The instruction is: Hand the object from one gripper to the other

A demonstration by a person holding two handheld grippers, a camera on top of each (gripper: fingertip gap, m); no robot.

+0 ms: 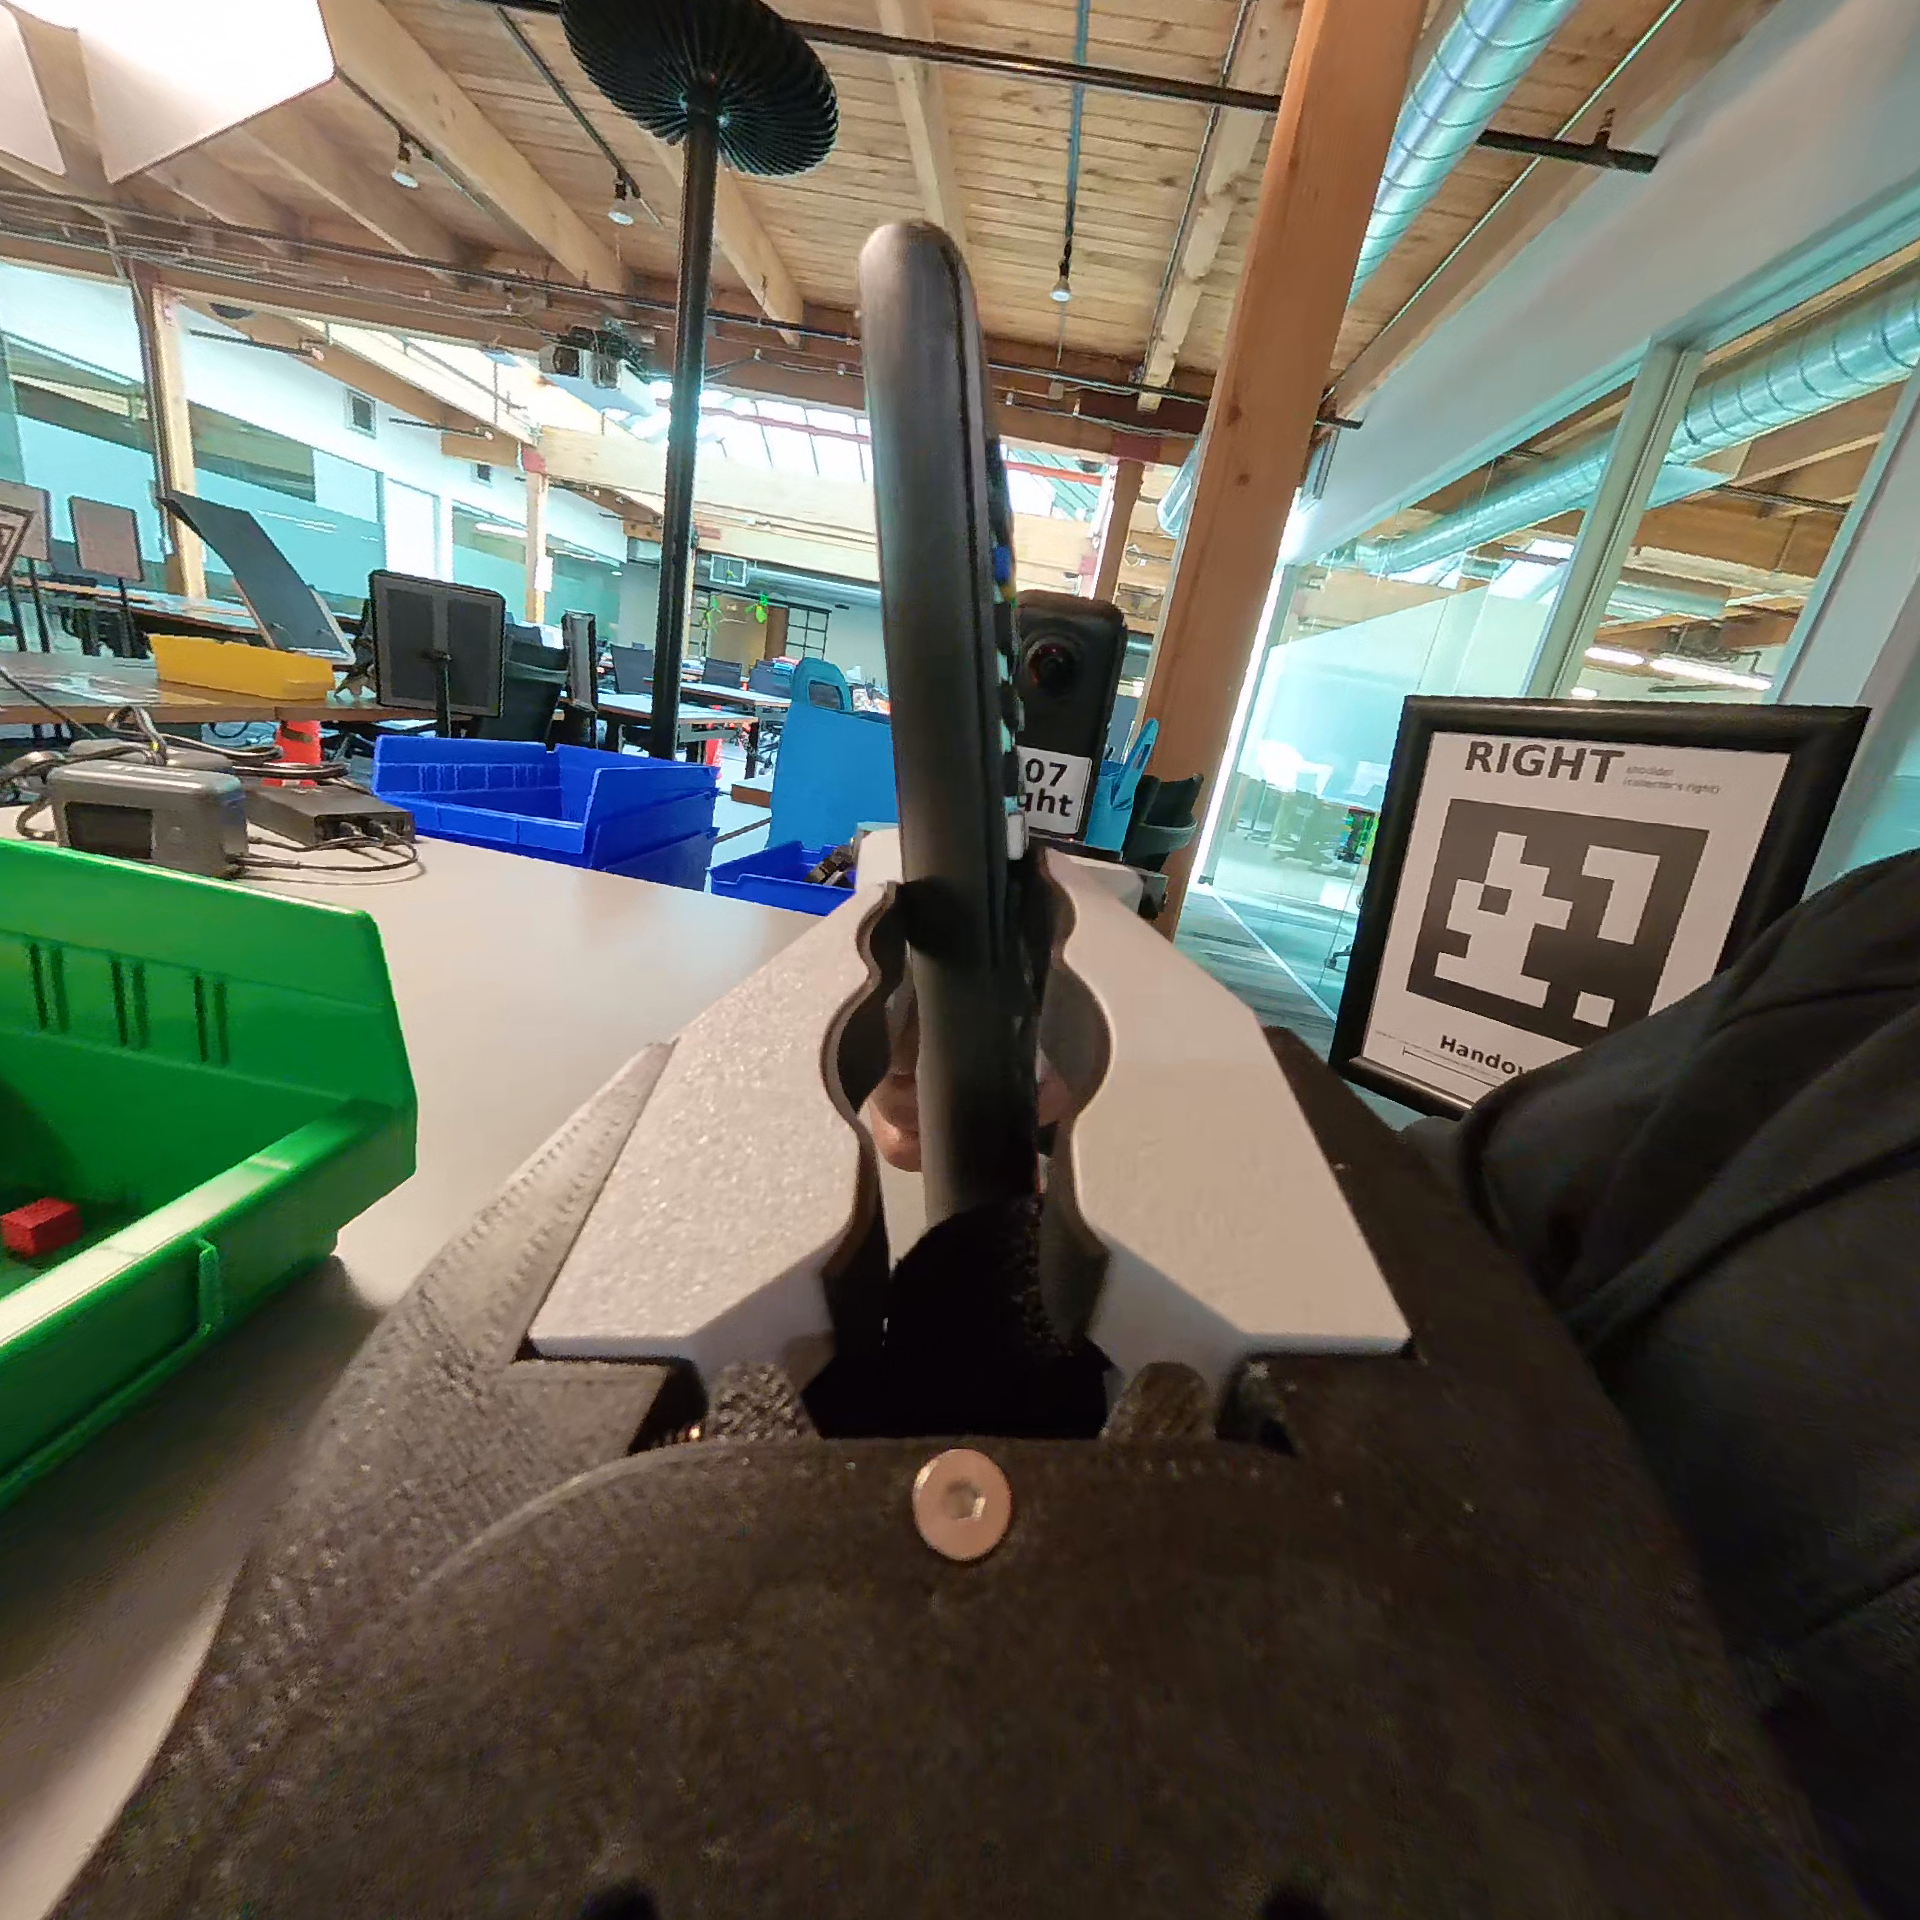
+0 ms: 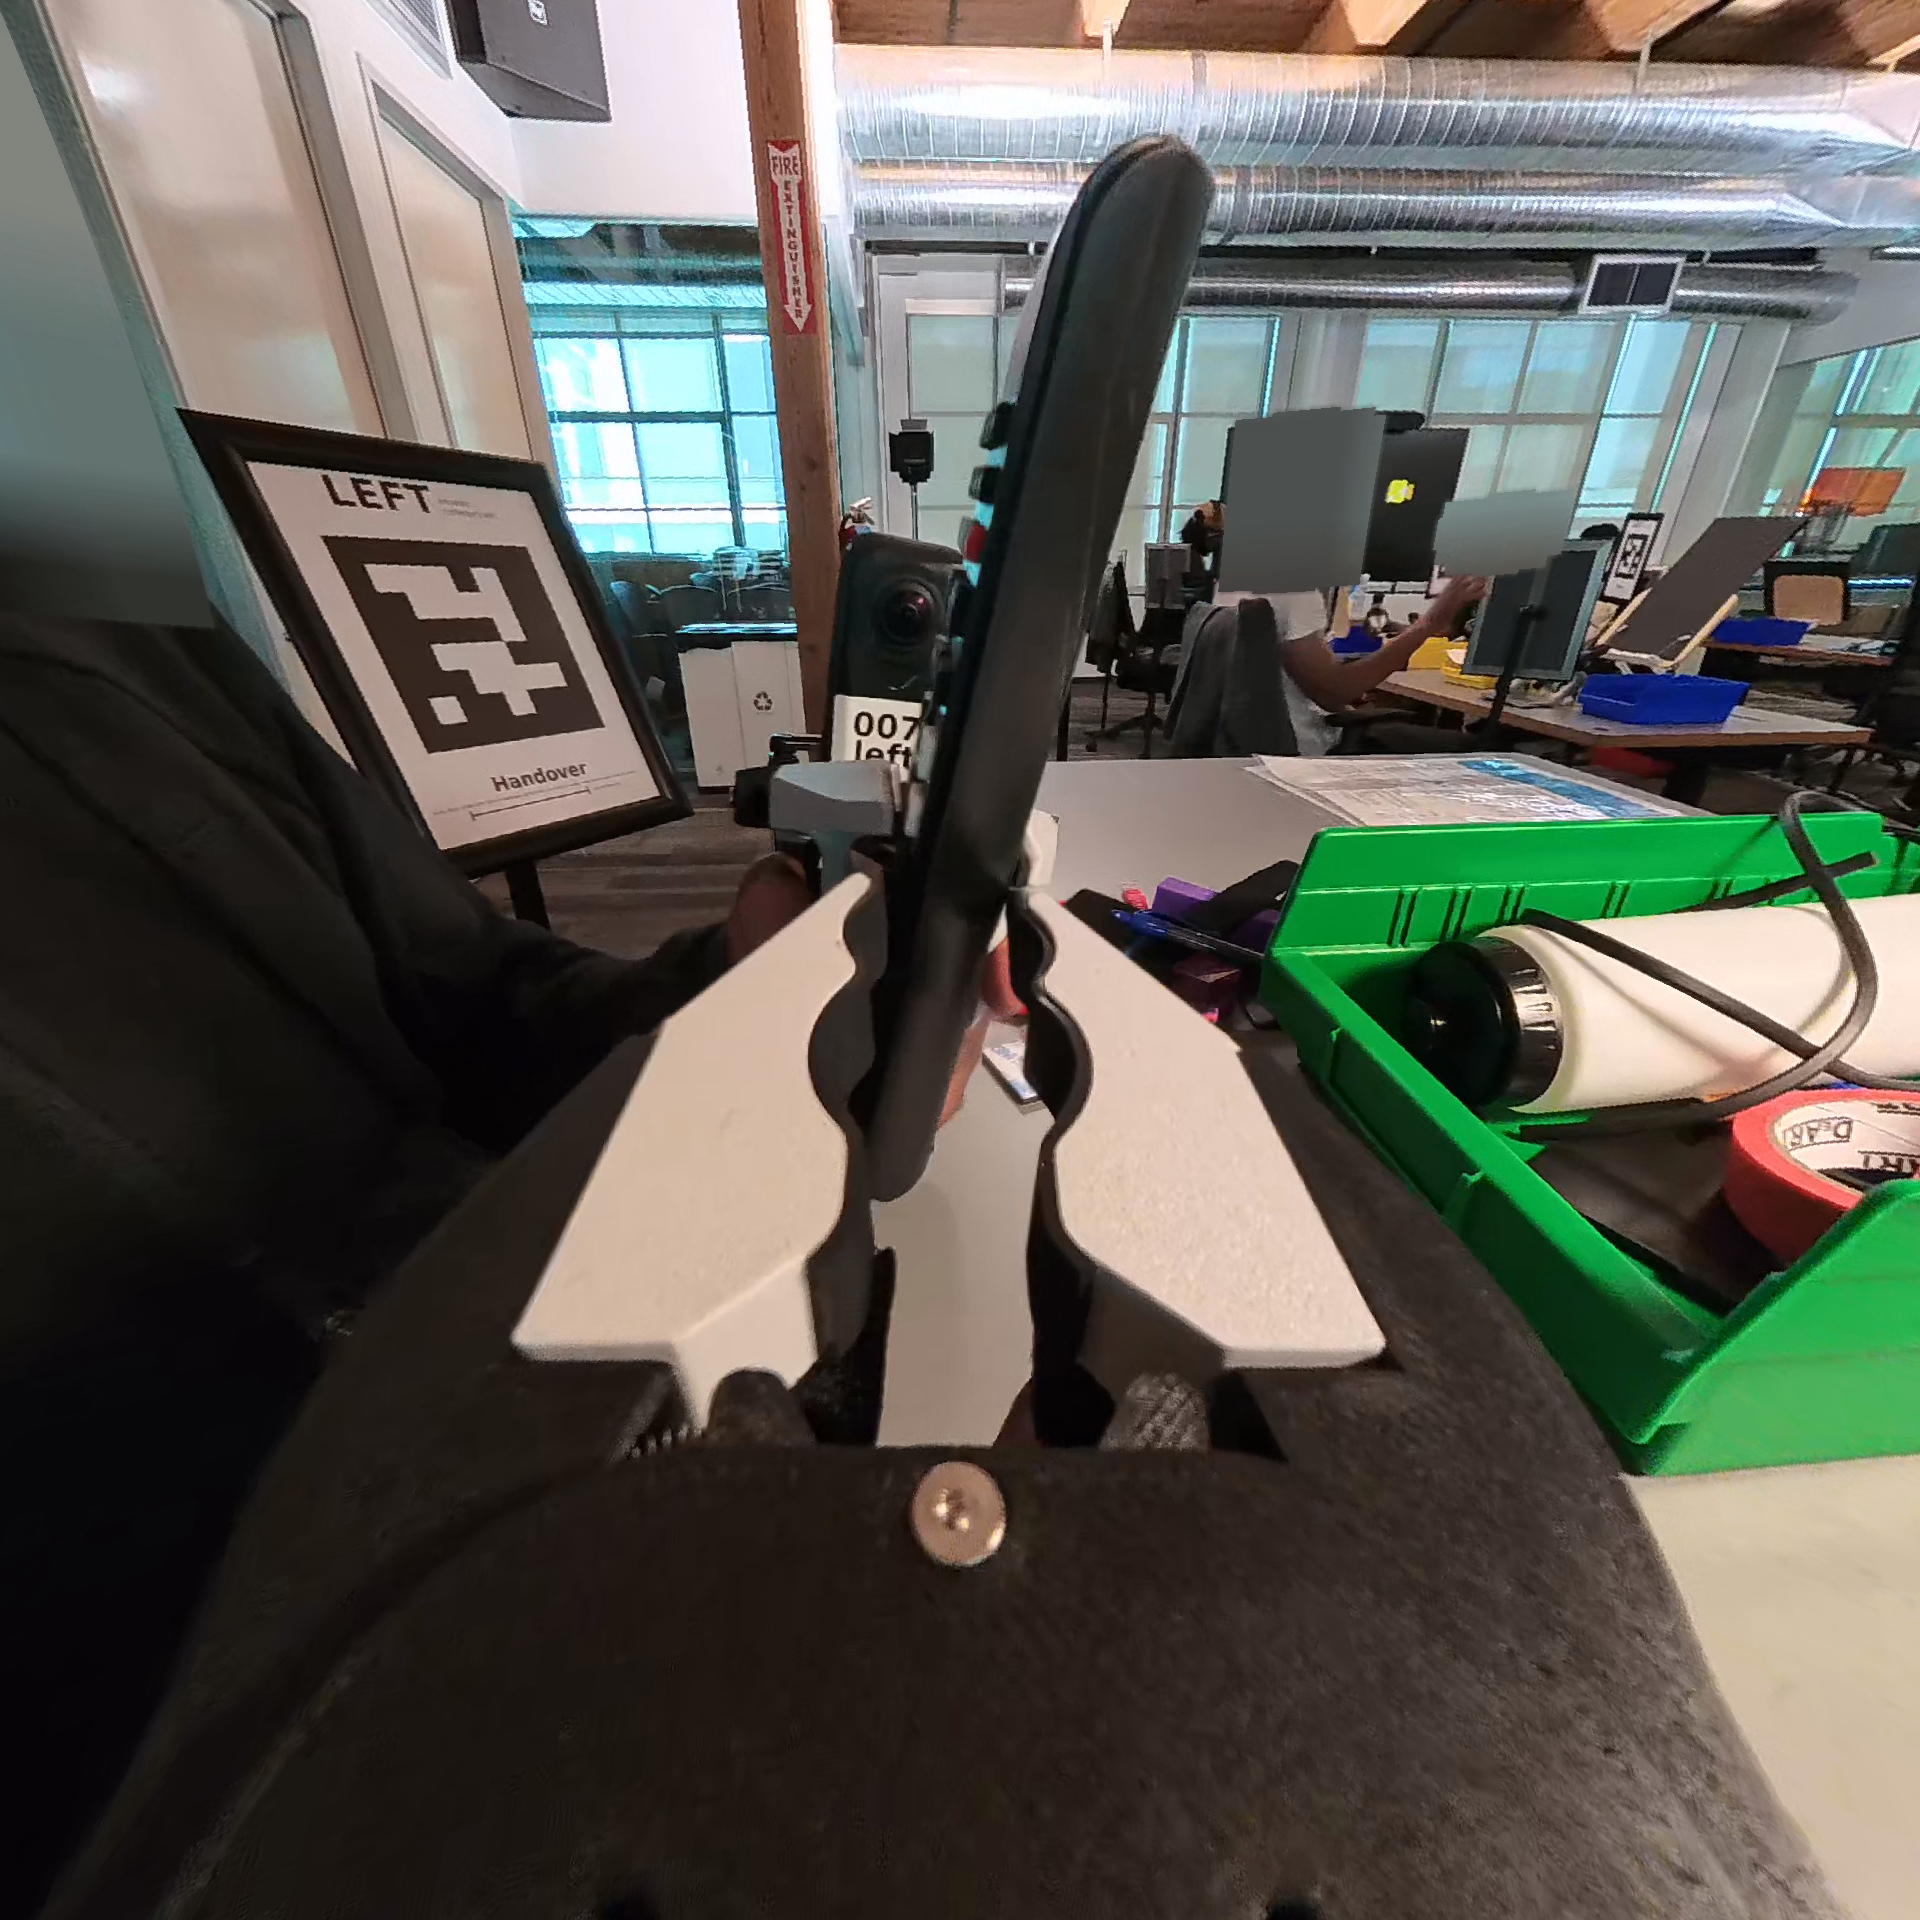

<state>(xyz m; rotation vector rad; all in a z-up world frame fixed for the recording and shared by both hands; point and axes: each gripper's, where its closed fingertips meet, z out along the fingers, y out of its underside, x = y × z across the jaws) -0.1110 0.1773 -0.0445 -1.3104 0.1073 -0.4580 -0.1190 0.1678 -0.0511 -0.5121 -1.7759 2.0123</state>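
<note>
Open-plan workshop under a timber-beamed ceiling (image 1: 1039, 156) with silver ducting (image 2: 1351, 104) and glass partitions; a grey table (image 1: 540, 966) forms the working surface.

Left wrist view, left to right: a green bin (image 1: 197, 1091) at the table's near edge, a small red block (image 1: 42, 1226) inside it; blue bins (image 1: 540, 800) farther back; at centre the left gripper (image 1: 971, 904), its pale fingers (image 1: 727, 1122) drawn close on a black remote control (image 1: 925, 623) standing upright, edge-on; just behind it the right gripper's camera (image 1: 1065, 675); a wooden post (image 1: 1247, 468); a black-framed marker sign (image 1: 1579, 894); a dark sleeve (image 1: 1714, 1247) at the right edge.

Right wrist view, left to right: dark sleeve (image 2: 208, 935); a framed marker sign (image 2: 436, 634); the left gripper (image 2: 894, 821) beyond, meeting the remote control (image 2: 1039, 623) at mid-length; the right gripper (image 2: 945, 925) with its fingers (image 2: 1174, 1195) around the remote's lower end; the left finger appears to touch it, while a gap shows on the right lower down, so a firm clamp cannot be confirmed; a green bin (image 2: 1351, 997) holding a white cylinder (image 2: 1662, 997), a black cable (image 2: 1849, 935) and a red tape roll (image 2: 1818, 1164); seated people at desks (image 2: 1610, 727) in the background.
</note>
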